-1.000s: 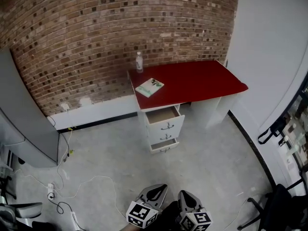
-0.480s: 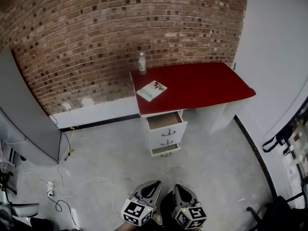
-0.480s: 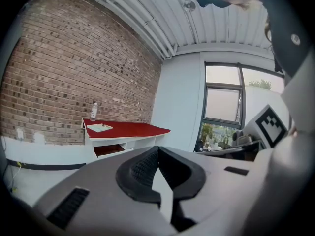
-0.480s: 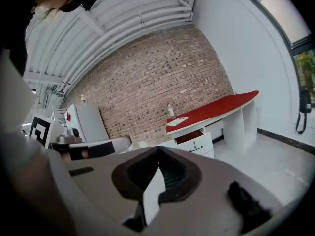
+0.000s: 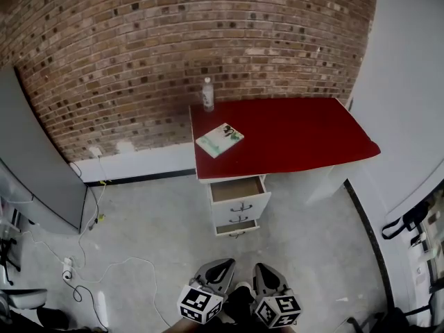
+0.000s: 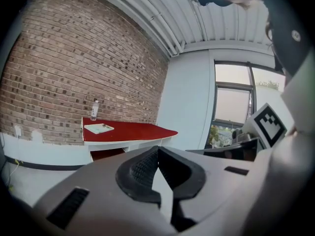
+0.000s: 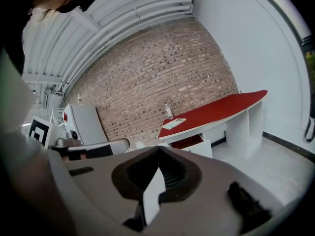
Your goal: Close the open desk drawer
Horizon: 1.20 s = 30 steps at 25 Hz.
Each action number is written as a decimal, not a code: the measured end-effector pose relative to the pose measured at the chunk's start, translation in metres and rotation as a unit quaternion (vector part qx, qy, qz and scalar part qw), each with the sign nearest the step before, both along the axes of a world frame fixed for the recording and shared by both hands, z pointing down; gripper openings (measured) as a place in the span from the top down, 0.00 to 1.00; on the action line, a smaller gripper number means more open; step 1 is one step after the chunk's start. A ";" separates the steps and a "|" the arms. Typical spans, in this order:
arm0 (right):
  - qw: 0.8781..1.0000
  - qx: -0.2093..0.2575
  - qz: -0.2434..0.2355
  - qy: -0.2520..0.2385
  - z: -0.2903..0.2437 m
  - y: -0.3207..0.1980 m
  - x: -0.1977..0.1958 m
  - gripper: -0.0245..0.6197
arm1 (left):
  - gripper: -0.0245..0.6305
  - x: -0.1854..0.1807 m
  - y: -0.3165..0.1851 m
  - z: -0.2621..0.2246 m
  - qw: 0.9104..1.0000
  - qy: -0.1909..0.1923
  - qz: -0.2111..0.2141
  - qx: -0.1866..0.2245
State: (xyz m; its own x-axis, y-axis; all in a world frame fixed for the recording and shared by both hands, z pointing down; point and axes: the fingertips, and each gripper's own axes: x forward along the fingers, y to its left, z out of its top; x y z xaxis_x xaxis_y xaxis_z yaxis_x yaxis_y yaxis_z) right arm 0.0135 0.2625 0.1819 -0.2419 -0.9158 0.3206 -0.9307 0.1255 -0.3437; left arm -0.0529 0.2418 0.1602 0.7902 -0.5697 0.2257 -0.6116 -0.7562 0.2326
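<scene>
- I saw a red-topped desk (image 5: 291, 134) standing against a brick wall (image 5: 173, 33), with a stack of white drawers under its left end.
- The top drawer (image 5: 238, 189) was pulled out, its brown inside showing. That was the one to close. The lowest drawer (image 5: 237, 229) looked slightly ajar too, though I could not be sure.
- The left gripper (image 5: 222, 268) and the right gripper (image 5: 262, 270) sat low in the head view, side by side, well apart from the desk across bare grey floor.
- In each gripper view the jaws were pressed together at the tips with nothing between them.
- I judged that the step in hand was the approach, since nothing was touching the drawer.
- To do it well, I would keep one gripper's jaws closed and set their blunt tip on the middle of the drawer front, just beside the metal handle (image 5: 241, 207). I would then push straight along the runners until the front sat flush with those below.
- Pushing at a corner could skew the drawer and jam it. The other gripper should stay out of the gap.
- A clear bottle (image 5: 207, 94) stood upright at the back of the desktop, and a book (image 5: 220, 139) lay near its left edge. A hard shove might topple the bottle.
- I could read no writing. The book cover showed a green picture with print too small to make out, and the bottle's label was blurred. The cubes on the grippers bore black-and-white square patterns, not words.
</scene>
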 end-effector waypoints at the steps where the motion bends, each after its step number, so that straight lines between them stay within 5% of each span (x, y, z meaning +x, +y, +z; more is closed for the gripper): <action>1: 1.000 0.000 -0.004 0.001 0.000 -0.009 0.004 0.95 | 0.95 0.004 -0.007 0.000 1.000 0.000 -0.003 -0.001; 17: 0.998 0.000 -0.068 0.004 0.008 -0.112 0.047 0.95 | 0.95 0.038 -0.094 0.017 0.997 -0.001 -0.076 -0.017; 30: 0.995 -0.019 -0.102 -0.002 0.031 -0.129 0.043 0.95 | 0.95 0.040 -0.115 0.037 0.995 -0.024 -0.091 -0.030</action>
State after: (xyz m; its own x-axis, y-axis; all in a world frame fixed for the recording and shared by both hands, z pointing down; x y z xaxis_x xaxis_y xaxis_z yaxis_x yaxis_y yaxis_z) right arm 0.0569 0.1331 0.2124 -0.4229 -0.8346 0.3531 -0.8856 0.2981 -0.3561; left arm -0.0127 0.1268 0.1976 0.6630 -0.6867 0.2982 -0.7484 -0.6182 0.2404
